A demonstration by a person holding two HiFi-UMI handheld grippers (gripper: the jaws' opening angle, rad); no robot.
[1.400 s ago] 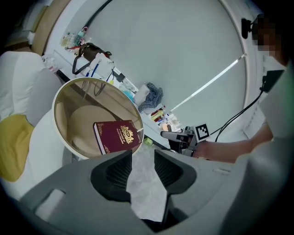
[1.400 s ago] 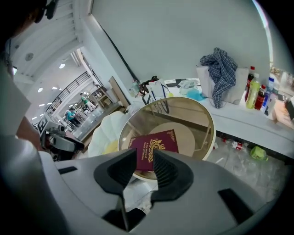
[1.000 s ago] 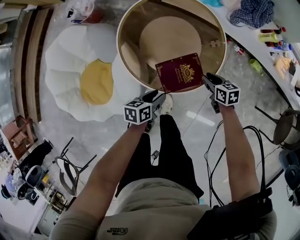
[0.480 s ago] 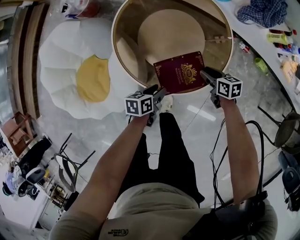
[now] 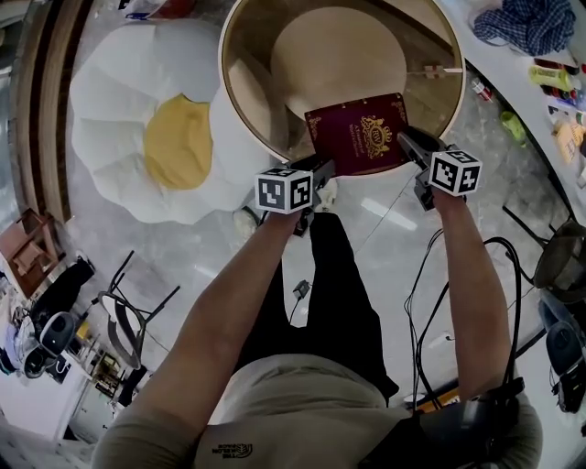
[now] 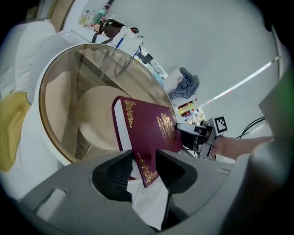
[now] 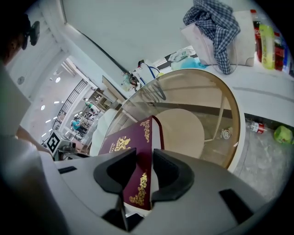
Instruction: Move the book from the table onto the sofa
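A maroon book (image 5: 362, 128) with gold ornament lies at the near edge of the round glass table (image 5: 229, 101), overhanging it slightly. My left gripper (image 5: 322, 169) is at the book's near left corner. In the left gripper view that corner (image 6: 147, 126) sits between the closing jaws of my left gripper (image 6: 144, 158) and touches both. My right gripper (image 5: 407, 142) is at the book's right edge. Its jaws are closing too, and the book (image 7: 138, 137) fills the gap of my right gripper (image 7: 144, 163). The white sofa with a yellow centre (image 5: 146, 137) lies on the floor left of the table.
A round stool (image 5: 339, 64) stands under the glass top. A white counter at the right carries a checked cloth (image 5: 536, 23) and bottles (image 5: 549, 78). Cables (image 5: 430, 275) run over the floor by my legs. A dark chair (image 5: 563, 256) stands at the right.
Both grippers have come down and forward to the book. One second ago they hung just short of its corners; now the book sits between both pairs of jaws.
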